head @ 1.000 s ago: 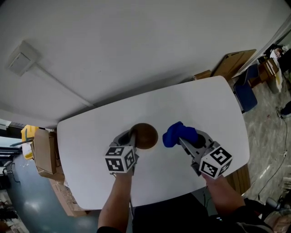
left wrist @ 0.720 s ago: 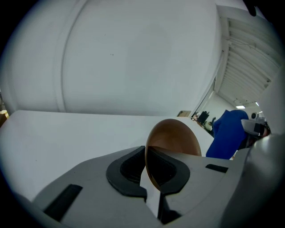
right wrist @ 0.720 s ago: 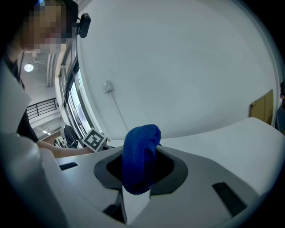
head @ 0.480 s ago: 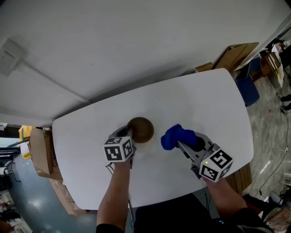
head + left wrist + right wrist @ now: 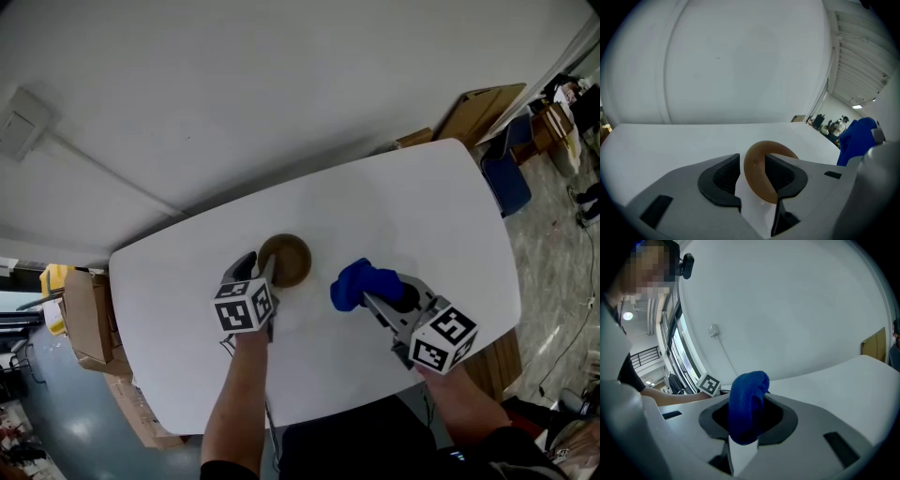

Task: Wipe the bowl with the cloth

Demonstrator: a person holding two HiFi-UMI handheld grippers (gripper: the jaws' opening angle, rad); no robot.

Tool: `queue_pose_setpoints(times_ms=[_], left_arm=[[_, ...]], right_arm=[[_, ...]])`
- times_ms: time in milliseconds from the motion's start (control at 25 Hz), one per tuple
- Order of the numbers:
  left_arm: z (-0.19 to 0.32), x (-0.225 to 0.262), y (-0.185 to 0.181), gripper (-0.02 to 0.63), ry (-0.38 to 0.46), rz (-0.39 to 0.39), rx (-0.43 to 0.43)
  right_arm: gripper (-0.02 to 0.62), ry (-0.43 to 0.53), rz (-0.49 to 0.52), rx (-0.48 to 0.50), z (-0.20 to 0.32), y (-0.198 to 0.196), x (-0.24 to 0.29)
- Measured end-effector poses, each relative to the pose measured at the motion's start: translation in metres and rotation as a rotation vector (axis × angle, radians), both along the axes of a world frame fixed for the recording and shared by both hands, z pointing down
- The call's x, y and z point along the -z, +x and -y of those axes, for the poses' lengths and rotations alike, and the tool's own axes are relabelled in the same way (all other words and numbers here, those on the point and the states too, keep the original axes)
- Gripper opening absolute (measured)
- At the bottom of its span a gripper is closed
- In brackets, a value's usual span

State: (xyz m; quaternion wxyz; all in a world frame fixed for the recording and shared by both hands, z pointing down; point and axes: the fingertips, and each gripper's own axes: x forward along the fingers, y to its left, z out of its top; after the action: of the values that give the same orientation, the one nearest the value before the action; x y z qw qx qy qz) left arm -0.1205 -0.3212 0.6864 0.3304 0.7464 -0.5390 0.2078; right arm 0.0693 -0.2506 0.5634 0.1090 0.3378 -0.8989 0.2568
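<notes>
A brown bowl (image 5: 284, 260) rests upright on the white table (image 5: 422, 216), its hollow showing in the head view. My left gripper (image 5: 262, 273) is at the bowl's near-left rim. In the left gripper view the bowl's rim (image 5: 757, 171) stands between the pads of my left gripper (image 5: 753, 177); the jaws have just been opening and a gap shows beside the rim. To the right, my right gripper (image 5: 371, 296) is shut on a bunched blue cloth (image 5: 360, 283), held just above the table, apart from the bowl. The cloth (image 5: 747, 404) sticks up out of the right gripper (image 5: 745, 430).
Cardboard boxes (image 5: 86, 314) stand on the floor left of the table, and more cardboard (image 5: 483, 111) leans at the back right beside a blue object (image 5: 507, 190). A wall runs behind the table.
The left gripper has come down with the bowl and its jaws have opened. The bowl, first seen as a dome, now sits with its hollow up. The right gripper has hardly moved.
</notes>
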Motion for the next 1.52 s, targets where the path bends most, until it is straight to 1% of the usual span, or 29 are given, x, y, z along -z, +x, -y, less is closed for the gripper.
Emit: queue_pose_setpoints(times_ms=[200, 480, 600, 840, 960, 1120, 1280, 1360, 1520], left_arm=[[-0.010, 0.034, -0.001, 0.163, 0.052, -0.015, 0.008], [-0.044, 0.096, -0.002, 0.161, 0.131, -0.048, 0.002], [-0.065, 0.128, 0.003, 0.161, 0.177, -0.048, -0.035], [-0.102, 0.196, 0.002, 0.161, 0.301, -0.004, -0.118], [-0.118, 0.228, -0.002, 0.160, 0.377, 0.004, -0.142], [-0.137, 0.262, -0.013, 0.150, 0.463, 0.005, -0.167], [-0.159, 0.283, -0.017, 0.141, 0.506, -0.007, -0.194], [-0.169, 0.292, -0.016, 0.125, 0.524, -0.007, -0.210], [-0.187, 0.312, -0.002, 0.098, 0.568, -0.016, -0.235]], right_arm=[[0.077, 0.047, 0.011, 0.013, -0.004, -0.006, 0.035], [0.077, 0.108, 0.034, 0.027, -0.009, -0.018, 0.087], [0.077, 0.138, 0.042, 0.028, -0.017, -0.026, 0.110], [0.077, 0.185, 0.061, 0.033, -0.042, -0.037, 0.151], [0.077, 0.209, 0.054, 0.040, -0.056, -0.042, 0.167], [0.077, 0.275, 0.060, 0.032, -0.076, -0.051, 0.197], [0.077, 0.333, 0.076, 0.022, -0.100, -0.056, 0.220], [0.077, 0.360, 0.081, 0.018, -0.109, -0.056, 0.230], [0.077, 0.407, 0.091, 0.027, -0.126, -0.051, 0.250]])
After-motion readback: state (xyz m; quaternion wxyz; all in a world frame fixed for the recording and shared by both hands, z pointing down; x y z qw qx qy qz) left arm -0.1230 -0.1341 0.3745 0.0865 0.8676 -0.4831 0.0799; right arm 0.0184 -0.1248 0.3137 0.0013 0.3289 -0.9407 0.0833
